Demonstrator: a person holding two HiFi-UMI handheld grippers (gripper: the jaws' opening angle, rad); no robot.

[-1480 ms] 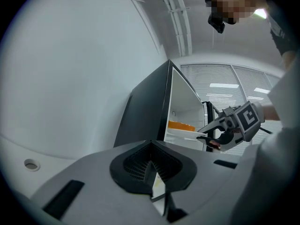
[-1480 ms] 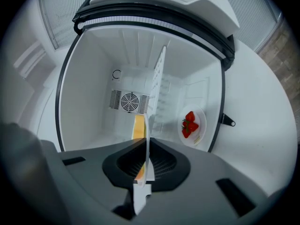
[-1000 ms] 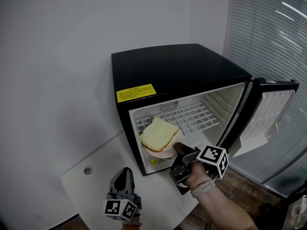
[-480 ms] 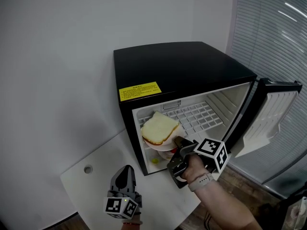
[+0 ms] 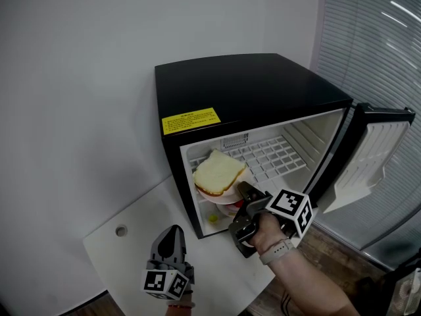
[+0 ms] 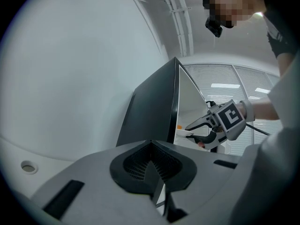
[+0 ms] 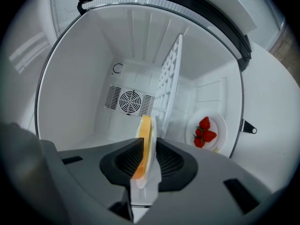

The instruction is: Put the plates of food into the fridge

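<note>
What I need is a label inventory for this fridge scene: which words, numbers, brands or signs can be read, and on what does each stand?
Yellow sticker on the fridge, top front edge: dark print, too small to read.
The left marker cube and the right marker cube: black-and-white square patterns, no words.
Round mark on the inner back wall: unreadable.
Nothing quotable.

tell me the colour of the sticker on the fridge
The sticker is yellow with dark print, on the black fridge; clearest in the head view.

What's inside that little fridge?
A wire shelf, bread on a plate at its front, and a strawberry plate below. The bread hides its plate's top.
</note>
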